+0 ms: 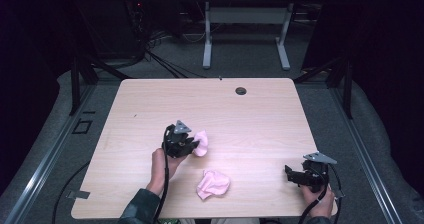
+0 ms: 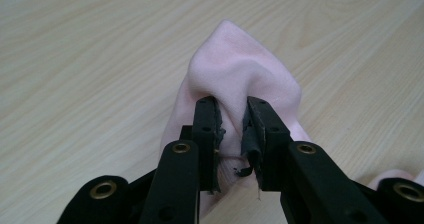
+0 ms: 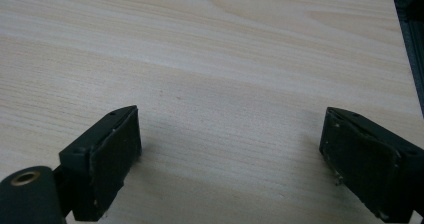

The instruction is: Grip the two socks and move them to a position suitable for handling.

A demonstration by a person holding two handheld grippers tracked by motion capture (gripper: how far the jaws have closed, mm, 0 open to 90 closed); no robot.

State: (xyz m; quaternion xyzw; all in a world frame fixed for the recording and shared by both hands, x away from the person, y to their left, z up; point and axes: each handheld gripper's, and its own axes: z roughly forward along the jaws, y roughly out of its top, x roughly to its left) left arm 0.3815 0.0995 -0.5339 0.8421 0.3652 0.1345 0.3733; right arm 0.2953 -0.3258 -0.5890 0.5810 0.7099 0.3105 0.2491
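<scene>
While your left gripper [image 1: 192, 145] is clamped on one pink sock [image 2: 240, 79], lifted mid-tabletop [image 1: 150, 99], bring it to the second sock [image 1: 213, 183] at 5 o'clock; right gripper [image 1: 294, 175] idles, jaws apart.

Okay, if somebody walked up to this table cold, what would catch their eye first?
Probably the pink cloth pinched in the left gripper, its fingers closed on a fold of it, left of the table's middle. Next, a second crumpled pink cloth lying loose near the front edge. The right gripper sits at the front right corner, fingers wide apart over bare wood.
</scene>
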